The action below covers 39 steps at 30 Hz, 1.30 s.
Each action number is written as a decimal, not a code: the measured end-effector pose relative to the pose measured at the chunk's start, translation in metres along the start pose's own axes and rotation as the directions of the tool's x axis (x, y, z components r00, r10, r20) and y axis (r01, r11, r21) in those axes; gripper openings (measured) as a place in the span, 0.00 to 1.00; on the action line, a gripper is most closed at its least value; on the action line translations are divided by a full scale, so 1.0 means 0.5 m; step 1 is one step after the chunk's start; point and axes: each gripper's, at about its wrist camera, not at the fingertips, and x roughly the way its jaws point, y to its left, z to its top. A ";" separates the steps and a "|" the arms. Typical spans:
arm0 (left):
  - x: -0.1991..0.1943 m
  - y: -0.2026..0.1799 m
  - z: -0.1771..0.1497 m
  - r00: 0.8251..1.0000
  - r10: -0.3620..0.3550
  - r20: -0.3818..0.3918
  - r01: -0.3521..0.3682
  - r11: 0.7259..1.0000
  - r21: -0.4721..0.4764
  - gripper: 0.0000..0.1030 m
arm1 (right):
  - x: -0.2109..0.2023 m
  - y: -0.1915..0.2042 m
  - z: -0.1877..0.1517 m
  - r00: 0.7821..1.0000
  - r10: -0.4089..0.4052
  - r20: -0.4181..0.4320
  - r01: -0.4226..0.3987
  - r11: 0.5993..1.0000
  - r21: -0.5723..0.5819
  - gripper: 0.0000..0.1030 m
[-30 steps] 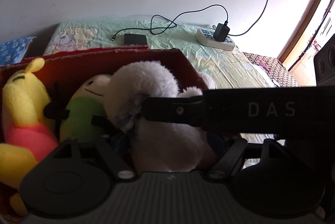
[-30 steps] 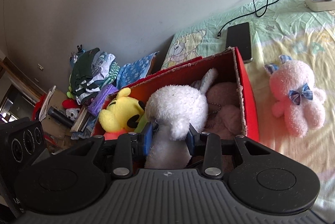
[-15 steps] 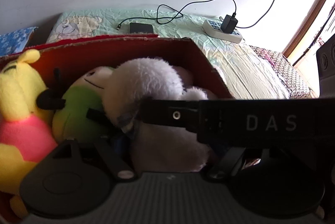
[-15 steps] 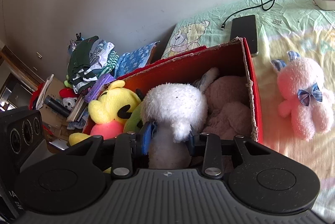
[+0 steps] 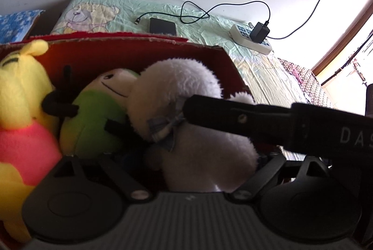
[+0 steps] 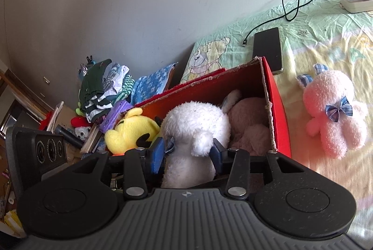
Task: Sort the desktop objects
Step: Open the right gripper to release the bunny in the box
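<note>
Right gripper (image 6: 189, 152) clamps white plush (image 6: 194, 124) inside red box (image 6: 278, 110); pink plush (image 6: 335, 114) remains on bed; left gripper's state indeterminable.

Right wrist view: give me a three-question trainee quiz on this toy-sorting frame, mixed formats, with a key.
1. True or false: the right gripper is closed on the white plush toy.
2. Where is the pink plush toy with the blue bow? A) in the red box B) on the bedsheet outside the box C) on the phone
3. Fill in: the plush at the box's left end is ____.

Key: 1 true; 2 B; 3 yellow.
</note>
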 end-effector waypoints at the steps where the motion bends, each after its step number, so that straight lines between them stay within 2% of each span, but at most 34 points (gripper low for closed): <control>1: -0.002 -0.002 0.000 1.000 0.003 0.002 -0.003 1.000 0.002 0.89 | -0.003 -0.001 0.001 1.000 -0.004 0.014 0.004 1.000 0.004 0.52; 2: -0.003 -0.005 0.000 1.000 0.007 0.004 -0.007 1.000 0.007 0.89 | -0.007 -0.002 0.002 1.000 -0.005 0.026 0.005 1.000 0.009 0.56; 5: -0.006 -0.013 0.000 1.000 0.017 0.008 -0.017 1.000 0.015 0.90 | -0.014 -0.011 0.006 0.999 -0.006 0.045 0.005 0.999 0.037 0.55; 8: -0.009 -0.015 0.001 1.000 0.024 0.009 -0.024 1.000 0.013 0.90 | -0.013 -0.017 0.006 0.999 -0.002 0.032 0.000 0.999 0.054 0.51; 11: -0.010 -0.016 0.001 0.999 0.034 0.009 -0.034 0.999 0.013 0.90 | -0.010 -0.014 0.003 1.000 -0.016 0.020 0.015 0.999 0.039 0.42; 17: -0.006 -0.023 -0.001 0.998 0.061 0.004 -0.061 0.998 0.028 0.90 | -0.011 -0.021 -0.001 1.000 -0.018 0.013 0.017 0.999 0.048 0.37; 29: 0.003 -0.031 -0.008 0.995 0.100 -0.022 -0.099 0.994 0.035 0.90 | -0.008 -0.016 -0.010 0.999 -0.049 0.000 0.049 0.999 -0.012 0.38; 39: 0.002 -0.044 -0.018 0.992 0.121 -0.032 -0.119 0.992 0.043 0.95 | -0.011 -0.010 -0.021 0.998 -0.061 0.008 0.061 0.997 -0.054 0.38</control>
